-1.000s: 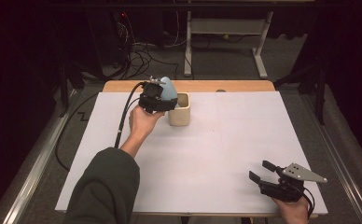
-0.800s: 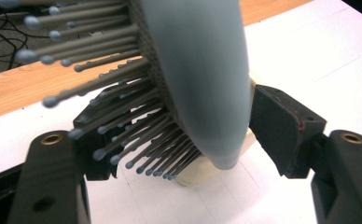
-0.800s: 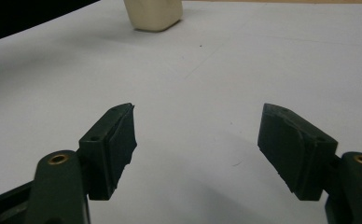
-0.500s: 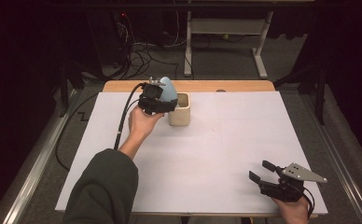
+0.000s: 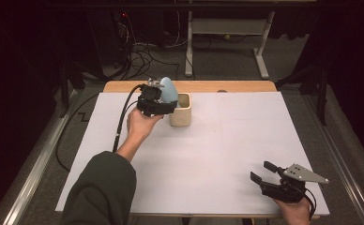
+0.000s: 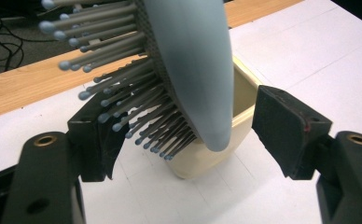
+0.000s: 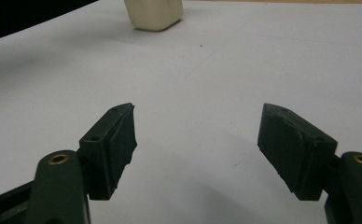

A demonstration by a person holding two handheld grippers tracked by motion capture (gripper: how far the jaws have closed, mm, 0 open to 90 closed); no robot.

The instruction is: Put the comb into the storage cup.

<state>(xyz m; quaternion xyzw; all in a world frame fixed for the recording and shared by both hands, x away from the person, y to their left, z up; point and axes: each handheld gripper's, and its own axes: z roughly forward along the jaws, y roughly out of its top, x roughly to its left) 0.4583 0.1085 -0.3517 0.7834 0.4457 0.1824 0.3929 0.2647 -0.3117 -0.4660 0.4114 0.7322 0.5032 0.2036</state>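
Pale blue plastic forms the back of the oval hairbrush (image 6: pixel 193 70), which stands nearly upright with its lower end inside the cream square-sided cup (image 5: pixel 180 109), its grey ball-tipped bristles (image 6: pixel 114 88) pointing toward one jaw of the left hand-held gripper (image 6: pixel 184 135). That hand-held gripper's jaws have just been opening; the brush sits between them, the bristle tips near or against one black pad, while the other pad stands clear of the smooth back. In the high view the cup sits at about eleven o'clock on the white paper-covered surface (image 5: pixel 217 154), the left hand-held gripper (image 5: pixel 157 101) just beside it. The right hand-held gripper (image 5: pixel 269 173) rests at about five o'clock, well apart, jaws spread wide over bare surface.
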